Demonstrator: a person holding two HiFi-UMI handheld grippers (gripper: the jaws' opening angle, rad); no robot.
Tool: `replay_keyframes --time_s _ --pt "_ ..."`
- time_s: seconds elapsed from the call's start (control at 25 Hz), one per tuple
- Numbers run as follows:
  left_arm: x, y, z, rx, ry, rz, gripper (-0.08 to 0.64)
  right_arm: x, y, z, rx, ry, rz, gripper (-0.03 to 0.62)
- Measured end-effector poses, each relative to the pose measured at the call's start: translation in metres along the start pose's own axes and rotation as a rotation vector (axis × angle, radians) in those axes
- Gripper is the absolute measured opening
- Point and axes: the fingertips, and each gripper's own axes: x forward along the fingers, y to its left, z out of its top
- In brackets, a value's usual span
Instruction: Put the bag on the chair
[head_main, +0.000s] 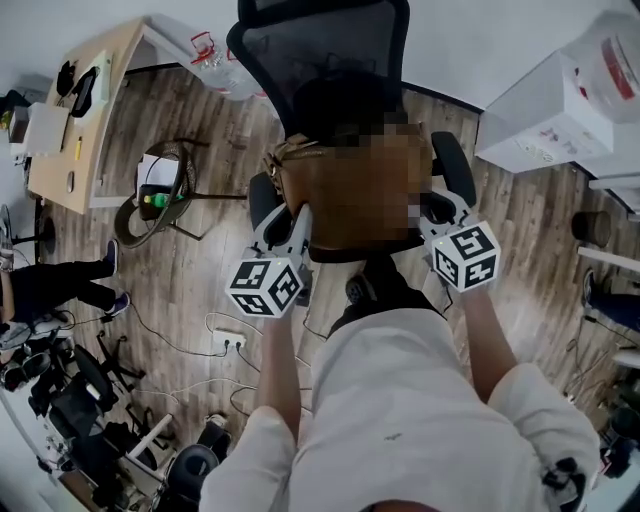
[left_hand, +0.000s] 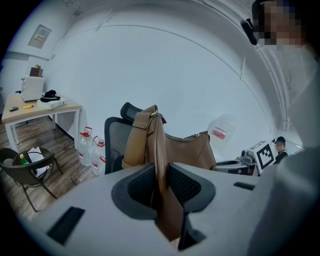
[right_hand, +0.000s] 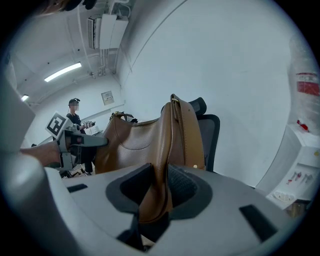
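A brown leather bag (head_main: 335, 195) hangs between my two grippers, just above the seat of a black mesh office chair (head_main: 320, 50). My left gripper (head_main: 288, 228) holds the bag's left end and my right gripper (head_main: 437, 208) its right end. In the left gripper view the jaws of the left gripper (left_hand: 161, 187) are shut on the bag's strap (left_hand: 159, 150), with the bag's body (left_hand: 187, 150) and the chair back (left_hand: 114, 142) beyond. In the right gripper view the right gripper (right_hand: 159, 192) is shut on the strap (right_hand: 175, 140) at the other end of the bag (right_hand: 132, 145).
A low brown chair (head_main: 150, 200) holding a green bottle stands to the left on the wood floor. Behind it are a desk (head_main: 75, 110) and water bottles (head_main: 215, 65). White boxes (head_main: 550, 110) sit at the right. Cables and a power strip (head_main: 230, 340) lie near my feet.
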Motion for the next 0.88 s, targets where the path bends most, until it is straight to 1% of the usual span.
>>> replay_keyframes --time_s 0.24,0.52,0.88 --pt "0.033 0.013 0.002 -0.041 0.01 0.036 0.071 0.03 -0.028 0.008 -0.01 0.034 0.022 0.107" --pt "0.067 0.025 -0.001 -0.059 0.042 0.072 0.071 0.061 -0.057 0.002 -0.001 0.085 0.05 0.106" --pt "0.105 0.043 -0.027 -0.098 0.093 0.11 0.071 0.095 -0.083 -0.024 -0.016 0.158 0.066 0.103"
